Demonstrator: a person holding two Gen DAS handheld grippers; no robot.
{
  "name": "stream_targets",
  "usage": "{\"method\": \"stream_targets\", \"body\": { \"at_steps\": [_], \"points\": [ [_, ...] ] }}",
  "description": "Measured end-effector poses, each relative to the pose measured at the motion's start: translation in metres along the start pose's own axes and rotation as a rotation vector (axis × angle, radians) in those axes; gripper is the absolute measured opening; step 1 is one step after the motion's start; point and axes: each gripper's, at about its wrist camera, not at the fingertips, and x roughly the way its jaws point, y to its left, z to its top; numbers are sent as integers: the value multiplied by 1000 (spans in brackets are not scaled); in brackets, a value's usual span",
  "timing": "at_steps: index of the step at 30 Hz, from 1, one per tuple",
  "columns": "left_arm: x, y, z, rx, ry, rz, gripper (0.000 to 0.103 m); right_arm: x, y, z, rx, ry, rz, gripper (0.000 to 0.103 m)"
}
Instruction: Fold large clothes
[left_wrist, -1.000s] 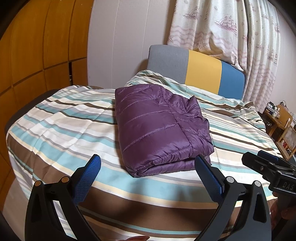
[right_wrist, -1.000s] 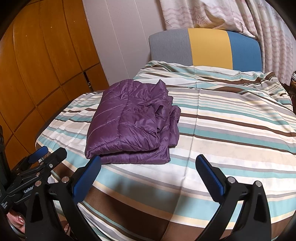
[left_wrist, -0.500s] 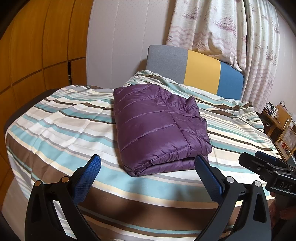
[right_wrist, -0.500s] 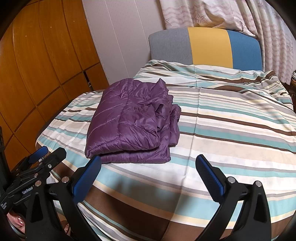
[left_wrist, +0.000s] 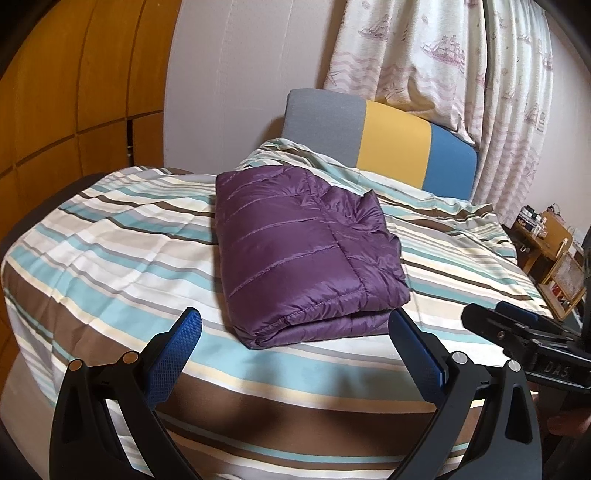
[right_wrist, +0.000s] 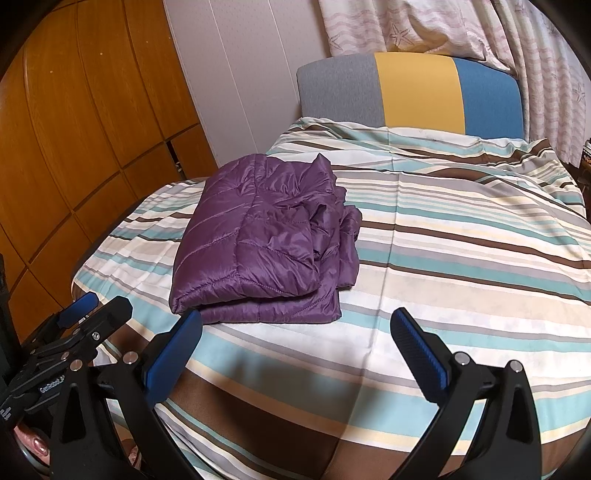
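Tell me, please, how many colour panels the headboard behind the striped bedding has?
3 on the headboard: a grey panel at its left end, a yellow panel in the middle and a blue panel at its right end. The bedding hides their lower edges.

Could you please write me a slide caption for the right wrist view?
Folded purple jacket lies on the striped bed; open right gripper hovers short of it, empty.

Folded purple jacket (right_wrist: 266, 240) lies on striped bedspread (right_wrist: 461, 258)
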Motion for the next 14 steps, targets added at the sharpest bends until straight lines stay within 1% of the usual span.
{"method": "stream_targets", "body": {
  "at_steps": [3, 6, 12, 14],
  "points": [
    [-3, -4, -1, 15, -23, 14, 100, 1, -1, -1, 5, 7, 3, 101],
    [-1, -5, -1, 26, -18, 14, 100, 3, -2, -2, 11, 13, 3, 101],
    [12, -1, -5, 20, 29, 31, 100, 9, -6, -2, 23, 28, 3, 101],
    [23, 4, -7, 8, 69, 43, 100, 15, -11, -2, 30, 41, -3, 101]
  ]
}}
